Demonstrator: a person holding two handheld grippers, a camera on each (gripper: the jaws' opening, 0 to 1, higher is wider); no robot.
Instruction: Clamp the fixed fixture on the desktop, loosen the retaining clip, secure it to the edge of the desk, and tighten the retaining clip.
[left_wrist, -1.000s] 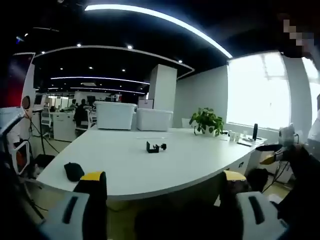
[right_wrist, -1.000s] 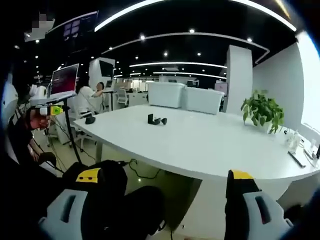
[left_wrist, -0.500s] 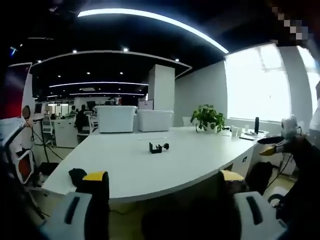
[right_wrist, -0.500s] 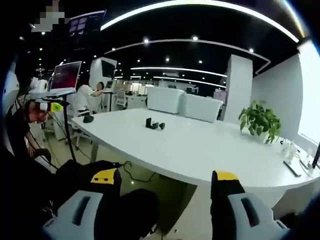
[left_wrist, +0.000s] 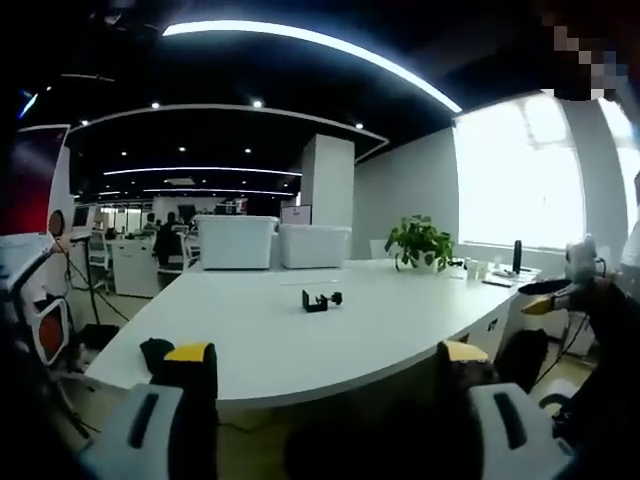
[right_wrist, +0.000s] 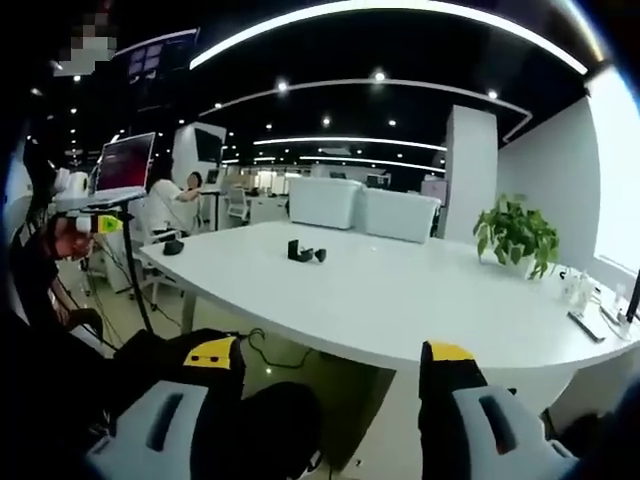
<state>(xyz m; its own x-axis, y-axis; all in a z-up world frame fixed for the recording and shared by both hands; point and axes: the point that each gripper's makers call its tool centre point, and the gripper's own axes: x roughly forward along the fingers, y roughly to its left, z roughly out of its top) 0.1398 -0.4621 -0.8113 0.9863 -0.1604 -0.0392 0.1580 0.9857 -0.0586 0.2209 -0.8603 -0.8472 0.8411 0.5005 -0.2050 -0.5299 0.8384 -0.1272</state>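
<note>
A small black fixture (left_wrist: 320, 300) with a knob lies on the white desk (left_wrist: 260, 340), far ahead of my left gripper (left_wrist: 325, 355). That gripper is open, holding nothing, and its yellow-tipped jaws stand wide apart in front of the desk's near edge. In the right gripper view the same fixture (right_wrist: 304, 252) sits toward the desk's far left part. My right gripper (right_wrist: 325, 352) is open too, off the desk's near edge (right_wrist: 330, 335). The other gripper's yellow tip shows at the edge of each view.
Two white storage bins (left_wrist: 270, 243) and a potted plant (left_wrist: 420, 243) stand at the desk's far side. A black pouch (left_wrist: 155, 350) lies near the left corner. Small items (right_wrist: 590, 305) sit at the right end. People sit at workstations (right_wrist: 170, 205) beyond.
Both views shifted slightly as the hands moved; the desk sits a little differently in frame. The right jaws stand a bit closer together than a second ago. The fixture stays put.
</note>
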